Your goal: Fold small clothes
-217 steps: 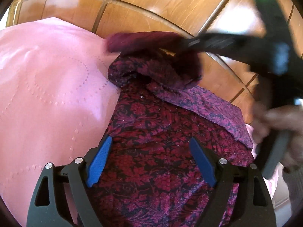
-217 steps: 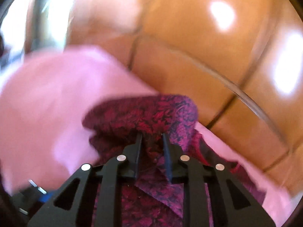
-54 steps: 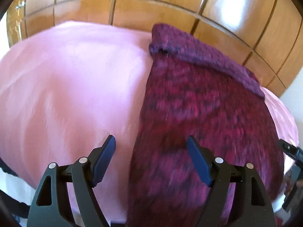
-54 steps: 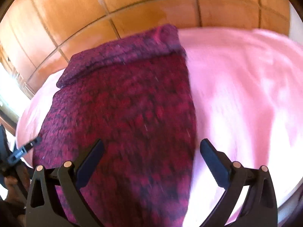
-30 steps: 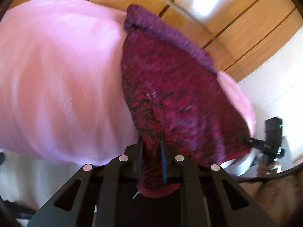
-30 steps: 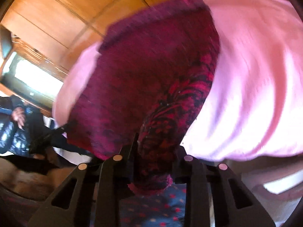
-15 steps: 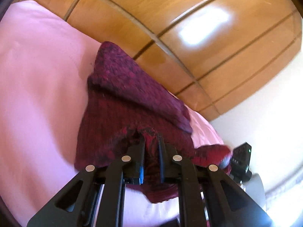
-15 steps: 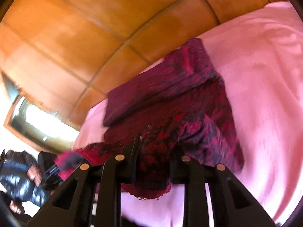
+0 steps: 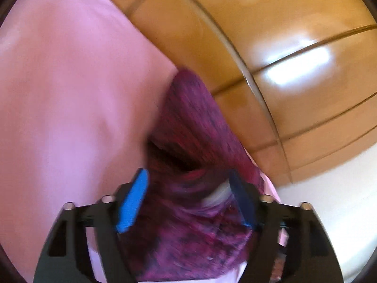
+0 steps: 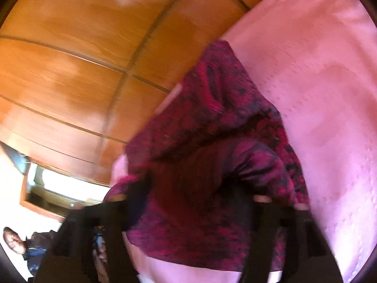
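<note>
A dark red patterned garment [image 9: 193, 127] lies folded over on itself on the pink bedsheet [image 9: 70, 94], close to the wooden panels. My left gripper [image 9: 188, 200] hovers over its near fold. Its jaws are opening, blue pads [image 9: 133, 202] spread wide, with cloth between them but not pinched. In the right wrist view the same garment [image 10: 212, 118] bulges up in a loose fold. My right gripper [image 10: 190, 202] is over it with jaws opening too. Its blurred dark fingers [image 10: 249, 202] stand apart on either side of the cloth. Motion blur hides the fine detail.
Glossy wooden panels [image 9: 259, 35] rise right behind the garment. A white wall [image 9: 329, 212] is at the right. The pink sheet [image 10: 325, 82] spreads wide beside the garment. A person [image 10: 14, 240] stands low at the left of the right wrist view, beneath a bright framed opening [image 10: 51, 188].
Both grippers were shut on the garment's near edge and carried it toward the wooden panels, doubling the cloth over. Now both jaws have spread and the cloth is let go.
</note>
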Action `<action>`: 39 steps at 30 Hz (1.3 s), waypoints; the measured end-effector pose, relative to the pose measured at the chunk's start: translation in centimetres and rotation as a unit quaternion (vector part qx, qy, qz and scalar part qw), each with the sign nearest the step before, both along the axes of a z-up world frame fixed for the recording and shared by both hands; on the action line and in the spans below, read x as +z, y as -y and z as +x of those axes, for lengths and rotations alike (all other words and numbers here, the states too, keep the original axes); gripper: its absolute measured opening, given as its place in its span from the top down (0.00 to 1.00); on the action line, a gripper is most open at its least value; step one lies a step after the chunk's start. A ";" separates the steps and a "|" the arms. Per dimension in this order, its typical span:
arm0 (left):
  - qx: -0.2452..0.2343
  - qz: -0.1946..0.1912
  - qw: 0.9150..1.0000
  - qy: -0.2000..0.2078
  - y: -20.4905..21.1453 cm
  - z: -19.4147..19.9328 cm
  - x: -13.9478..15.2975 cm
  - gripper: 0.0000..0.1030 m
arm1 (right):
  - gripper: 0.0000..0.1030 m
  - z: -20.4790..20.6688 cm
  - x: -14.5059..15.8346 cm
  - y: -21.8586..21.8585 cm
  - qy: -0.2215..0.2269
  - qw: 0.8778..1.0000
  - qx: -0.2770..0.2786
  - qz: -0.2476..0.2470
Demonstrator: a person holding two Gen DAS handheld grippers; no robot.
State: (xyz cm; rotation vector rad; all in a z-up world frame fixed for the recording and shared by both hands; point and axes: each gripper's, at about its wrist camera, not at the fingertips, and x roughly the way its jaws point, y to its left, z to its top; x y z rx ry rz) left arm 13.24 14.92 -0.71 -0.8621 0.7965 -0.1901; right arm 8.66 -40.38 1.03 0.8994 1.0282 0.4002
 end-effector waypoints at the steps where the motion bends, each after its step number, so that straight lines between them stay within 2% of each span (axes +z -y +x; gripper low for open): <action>1: -0.002 0.003 1.000 0.004 -0.4 -0.4 0.0 0.30 | 0.11 -0.4 0.9 0.6 0.023 1.000 -0.012 -0.007; 4: -0.009 0.026 1.000 0.010 -1.6 -2.7 -0.3 0.30 | 0.10 -1.8 2.6 1.9 0.052 0.998 -0.015 -0.025; 7: -0.049 0.044 0.998 0.006 -1.3 -5.1 -1.6 0.30 | 0.10 -3.8 3.2 2.1 0.069 0.993 -0.001 -0.094; 9: -0.068 0.057 0.996 0.006 -0.5 -6.1 -2.3 0.30 | 0.16 -5.0 2.1 1.8 0.058 0.989 0.017 -0.133; 11: -0.078 0.071 0.994 0.010 0.4 -6.8 -2.8 0.30 | 0.36 -5.8 0.8 1.2 0.047 0.984 0.038 -0.166; 14: -0.077 0.088 0.993 0.007 1.8 -6.1 -3.6 0.30 | 0.56 -6.8 -0.9 0.2 0.045 0.972 0.054 -0.225; 15: -0.076 0.087 0.993 0.002 2.1 -5.8 -3.9 0.34 | 0.61 -7.0 -0.9 0.3 0.048 0.969 0.051 -0.239; 16: -0.086 0.076 0.993 -0.012 2.4 -5.2 -4.3 0.60 | 0.70 -7.0 -1.0 0.5 0.040 0.969 0.042 -0.239; 17: -0.089 0.077 0.993 -0.020 2.6 -5.2 -4.2 0.67 | 0.82 -6.9 -0.9 0.8 0.037 0.972 0.035 -0.231; 19: -0.080 0.068 0.994 -0.016 2.2 -5.5 -3.9 0.76 | 0.86 -7.2 0.0 1.3 0.040 0.974 0.027 -0.221; 27: -0.082 0.029 0.996 0.014 1.4 -9.7 -1.5 0.90 | 0.88 -10.6 4.0 2.0 0.068 0.985 0.025 -0.155; 30: -0.088 0.024 0.996 0.022 1.3 -11.9 -0.5 0.90 | 0.88 -12.3 4.6 2.2 0.062 0.988 0.033 -0.136; 34: -0.096 0.023 0.995 -0.002 1.5 -16.0 -0.8 0.90 | 0.88 -14.6 3.4 3.3 0.026 0.990 0.040 -0.136; 37: -0.108 0.053 0.992 -0.037 2.6 -17.6 -2.1 0.87 | 0.88 -15.4 1.4 3.9 -0.012 0.988 0.048 -0.148; 39: -0.094 0.088 0.991 -0.042 2.9 -17.6 -1.7 0.78 | 0.79 -15.1 1.3 3.8 -0.013 0.985 0.050 -0.167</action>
